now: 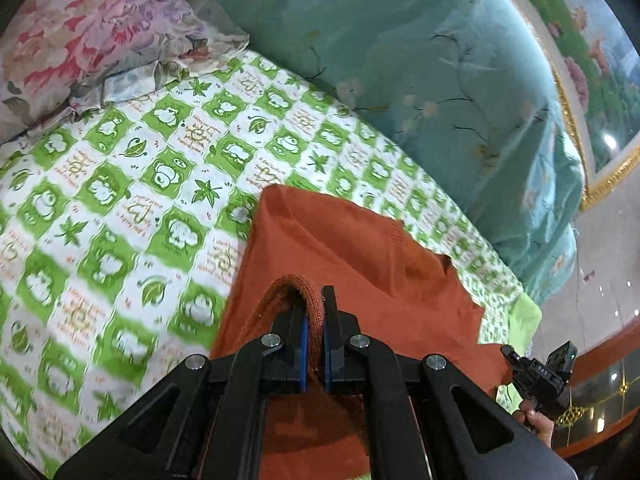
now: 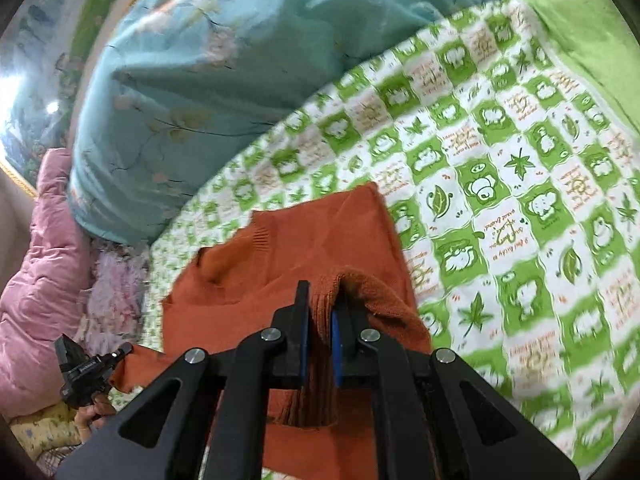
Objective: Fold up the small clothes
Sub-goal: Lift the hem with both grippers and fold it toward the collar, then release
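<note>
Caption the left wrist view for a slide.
Left gripper pinches the orange sweater over the green-patterned bedsheet.

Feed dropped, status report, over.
Left hand-held gripper and right hand-held gripper both shut on orange sweater. Sweater lifted over green sheet. Nothing blocking.

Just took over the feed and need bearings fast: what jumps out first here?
The orange knit garment lies mid-frame on a green-and-white cartoon bedsheet. The left gripper and right gripper are each clamped on a ribbed edge of it. A bulky teal quilt is heaped behind.
</note>
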Motion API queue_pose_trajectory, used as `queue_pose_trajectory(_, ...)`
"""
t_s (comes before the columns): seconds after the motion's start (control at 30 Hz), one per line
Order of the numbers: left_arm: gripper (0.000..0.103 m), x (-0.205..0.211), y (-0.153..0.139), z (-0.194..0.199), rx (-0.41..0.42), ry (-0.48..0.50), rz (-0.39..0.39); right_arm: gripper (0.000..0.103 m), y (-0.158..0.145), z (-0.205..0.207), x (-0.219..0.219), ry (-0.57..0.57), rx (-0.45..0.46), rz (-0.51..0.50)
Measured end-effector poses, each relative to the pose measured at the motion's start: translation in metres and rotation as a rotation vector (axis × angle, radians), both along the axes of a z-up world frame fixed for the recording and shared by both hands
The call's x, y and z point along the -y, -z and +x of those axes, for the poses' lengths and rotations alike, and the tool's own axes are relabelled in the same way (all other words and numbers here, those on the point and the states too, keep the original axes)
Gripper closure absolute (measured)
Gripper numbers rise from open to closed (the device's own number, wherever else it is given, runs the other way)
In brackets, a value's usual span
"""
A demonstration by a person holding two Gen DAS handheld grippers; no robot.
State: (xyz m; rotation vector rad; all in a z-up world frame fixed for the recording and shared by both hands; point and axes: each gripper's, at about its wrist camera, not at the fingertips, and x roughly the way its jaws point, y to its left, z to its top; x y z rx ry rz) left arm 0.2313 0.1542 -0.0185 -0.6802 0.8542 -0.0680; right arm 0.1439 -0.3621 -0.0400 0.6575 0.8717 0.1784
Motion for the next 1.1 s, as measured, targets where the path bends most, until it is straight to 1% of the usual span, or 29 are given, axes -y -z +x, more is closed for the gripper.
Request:
queue_pose_trajectory(0.2, 0.1, -0.003, 0.025, 0.036, -0.045, -0.023, 0.012, 0.093, 0.024, 0.03, 0.008, 0.01, -0.055, -0.012)
queue_pose_trajectory(0.3, 0.099, -0.003, 0.039, 0.049, -0.082, -0.025, 0.021, 0.092, 0.037, 0.042, 0.009, 0.006, -0.104, -0.018)
queue_pose_trajectory(0.4, 0.097, -0.003, 0.047, 0.054, -0.12, -0.02, 0.029, 0.089, 0.043, 0.047, 0.01, -0.005, -0.136, -0.009)
queue_pose_trajectory(0.5, 0.088, -0.003, 0.037, 0.046, -0.122, -0.001, 0.04, 0.083, 0.036, 0.042, 0.013, -0.015, -0.148, -0.008)
queue_pose_trajectory(0.53, 0.081, -0.002, 0.032, 0.041, -0.119, 0.004, 0.047, 0.078, 0.033, 0.039, 0.014, -0.013, -0.144, -0.018)
queue_pose_trajectory(0.57, 0.077, -0.001, 0.027, 0.034, -0.115, 0.013, 0.053, 0.069, 0.027, 0.034, 0.016, -0.004, -0.133, -0.038)
queue_pose_trajectory(0.6, 0.071, 0.003, 0.021, 0.023, -0.111, 0.033, 0.055, 0.064, 0.02, 0.026, 0.019, 0.012, -0.114, -0.064)
queue_pose_trajectory(0.63, 0.07, 0.007, 0.015, 0.015, -0.107, 0.052, 0.055, 0.06, 0.012, 0.017, 0.02, 0.027, -0.092, -0.089)
queue_pose_trajectory(0.7, 0.07, 0.022, 0.008, -0.001, -0.094, 0.115, 0.041, 0.06, 0.002, 0.004, 0.015, 0.014, -0.048, -0.107)
queue_pose_trajectory(0.73, 0.07, 0.036, 0.007, -0.009, -0.094, 0.17, 0.029, 0.06, -0.003, -0.003, 0.006, -0.032, -0.016, -0.107)
queue_pose_trajectory(0.77, 0.07, 0.048, 0.009, -0.012, -0.101, 0.213, 0.028, 0.06, -0.005, -0.006, -0.004, -0.072, -0.004, -0.109)
queue_pose_trajectory(0.8, 0.07, 0.068, 0.014, -0.015, -0.122, 0.277, 0.032, 0.06, -0.005, -0.009, -0.023, -0.165, 0.003, -0.12)
queue_pose_trajectory(0.87, 0.07, 0.093, 0.026, -0.013, -0.15, 0.354, 0.03, 0.06, 0.005, -0.01, -0.066, -0.356, -0.023, -0.16)
queue_pose_trajectory(0.9, 0.07, 0.11, 0.035, -0.008, -0.173, 0.393, 0.051, 0.06, 0.01, -0.009, -0.082, -0.419, -0.036, -0.177)
queue_pose_trajectory(0.97, 0.071, 0.126, 0.045, 0.001, -0.203, 0.444, 0.067, 0.06, 0.025, -0.003, -0.114, -0.553, -0.073, -0.196)
queue_pose_trajectory(1.03, 0.071, 0.135, 0.051, 0.015, -0.219, 0.462, 0.096, 0.06, 0.035, 0.004, -0.128, -0.62, -0.098, -0.207)
queue_pose_trajectory(1.1, 0.071, 0.135, 0.05, 0.029, -0.214, 0.465, 0.115, 0.06, 0.044, 0.02, -0.135, -0.642, -0.115, -0.264)
